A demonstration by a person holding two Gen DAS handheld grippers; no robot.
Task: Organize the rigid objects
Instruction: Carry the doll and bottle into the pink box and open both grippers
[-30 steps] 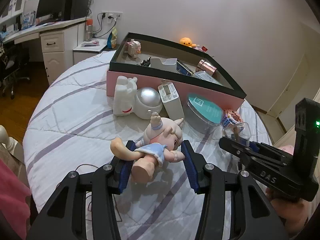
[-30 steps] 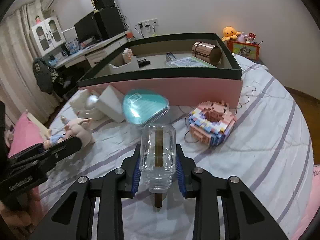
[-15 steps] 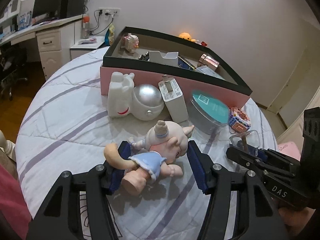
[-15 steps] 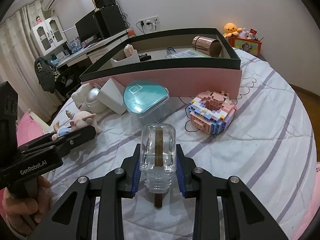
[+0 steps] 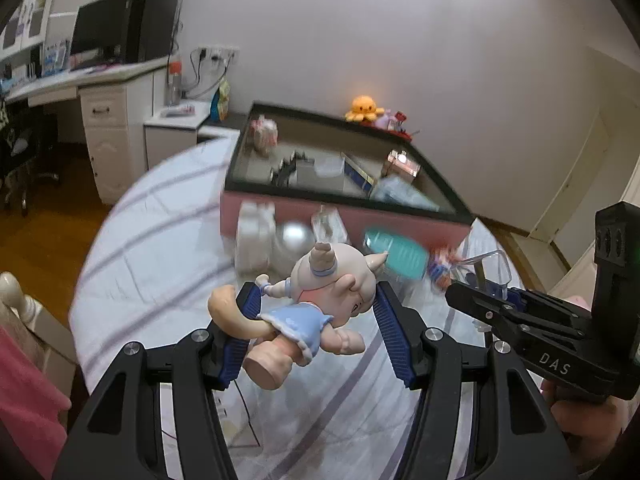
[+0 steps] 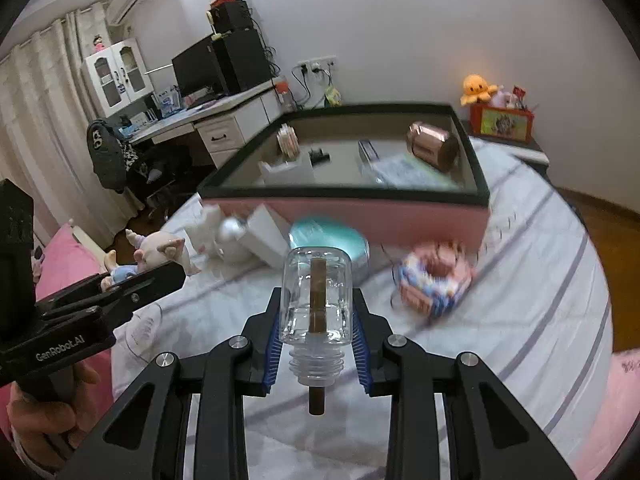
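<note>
Hovering short of the pink box (image 5: 344, 216), on its near side and above the striped bedspread (image 5: 160, 248): two loads, one per hand. Left gripper (image 5: 312, 316) pinching a horned doll figure (image 5: 320, 300) across body and head, feet pointing back toward the camera. Right gripper (image 6: 316, 336) clamped on a clear glass bottle (image 6: 316, 296), neck toward the camera, brown stick running through its length. Judged hard and light, the figure, yet lumpy, with thin horns and limbs best kept off the pads; a hold across the broad head and torso looks safest. Judged rigid, slick and breakable, the bottle; flat sides between the blue pads (image 6: 273, 344) make the better seat, not the ribbed neck. Inside the box, toward its far right corner, a copper can (image 6: 432, 152) lying on its side. Against the box's near wall, a teal-lidded tin (image 6: 332, 244) and a block-built pastel model (image 6: 436, 284), both blurred.
</note>
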